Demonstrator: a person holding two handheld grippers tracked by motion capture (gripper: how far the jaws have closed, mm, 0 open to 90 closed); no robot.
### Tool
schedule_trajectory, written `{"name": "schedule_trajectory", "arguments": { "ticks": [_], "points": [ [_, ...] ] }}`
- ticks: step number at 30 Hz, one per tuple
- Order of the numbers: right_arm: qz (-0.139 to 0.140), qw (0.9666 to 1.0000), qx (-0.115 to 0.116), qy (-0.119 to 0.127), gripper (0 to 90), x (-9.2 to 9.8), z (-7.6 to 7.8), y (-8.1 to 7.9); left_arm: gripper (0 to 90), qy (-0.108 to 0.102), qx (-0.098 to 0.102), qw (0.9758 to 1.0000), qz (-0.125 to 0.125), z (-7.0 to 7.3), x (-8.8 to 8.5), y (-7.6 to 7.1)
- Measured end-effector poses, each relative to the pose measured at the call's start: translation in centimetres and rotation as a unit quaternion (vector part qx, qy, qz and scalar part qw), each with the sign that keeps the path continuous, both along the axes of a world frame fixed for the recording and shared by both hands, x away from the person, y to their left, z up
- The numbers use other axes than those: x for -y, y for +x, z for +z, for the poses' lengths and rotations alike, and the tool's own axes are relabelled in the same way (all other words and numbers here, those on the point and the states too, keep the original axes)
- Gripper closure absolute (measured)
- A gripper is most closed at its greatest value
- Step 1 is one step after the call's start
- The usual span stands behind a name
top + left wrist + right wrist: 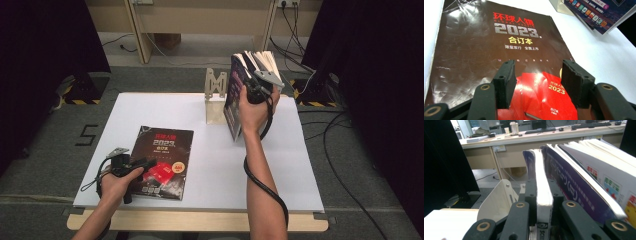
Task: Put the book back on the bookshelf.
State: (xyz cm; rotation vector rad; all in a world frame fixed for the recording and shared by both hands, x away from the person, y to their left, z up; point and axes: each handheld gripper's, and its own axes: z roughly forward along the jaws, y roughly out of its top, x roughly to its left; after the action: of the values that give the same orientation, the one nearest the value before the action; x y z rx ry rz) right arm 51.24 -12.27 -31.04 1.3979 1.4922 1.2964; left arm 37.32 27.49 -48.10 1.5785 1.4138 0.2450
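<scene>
Broadly, a white tabletop [210, 170] is seen on a wooden frame, with grey floor around it and dark curtains at both sides. A pale wooden bookend [215, 97] is stood near the far edge, just beside the books held by the right tongs [260, 85]; in the right gripper view its curved plate [496, 200] is seen close to the left of the jaws. A dark glossy magazine [162, 160] is laid flat near the left front, its cover creased, printed with red and white lettering, "2023" and a red block low down. The left tongs [142, 165] are rested over its lower part, jaws apart, nothing pressed between them. A bundle of books [247, 85] is held upright above the far right of the tabletop, pages fanned at the top. One thick purple-covered book [541, 190] is clamped between the right tongs' pads.
</scene>
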Motion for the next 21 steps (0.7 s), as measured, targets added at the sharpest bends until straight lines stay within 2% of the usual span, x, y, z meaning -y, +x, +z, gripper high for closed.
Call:
{"name": "schedule_trajectory", "arguments": {
  "ticks": [10, 17, 21],
  "points": [
    [0.009, 0.9993, -0.021, 0.030, 76.3, 1.2, 0.1, -1.0, 44.4, 0.001, -0.002, 1.0000, -0.002, -0.1, 0.3, 0.1],
    [0.006, 0.9986, -0.046, 0.025, 74.0, 1.5, 0.4, -0.4, 44.4, 0.002, -0.001, 1.0000, -0.002, -0.1, 0.2, 0.0],
    [0.005, 0.9976, -0.066, 0.019, 76.4, 1.6, 0.6, 0.2, 44.4, 0.003, -0.001, 1.0000, -0.003, -0.1, 0.2, 0.0]
  ]
}}
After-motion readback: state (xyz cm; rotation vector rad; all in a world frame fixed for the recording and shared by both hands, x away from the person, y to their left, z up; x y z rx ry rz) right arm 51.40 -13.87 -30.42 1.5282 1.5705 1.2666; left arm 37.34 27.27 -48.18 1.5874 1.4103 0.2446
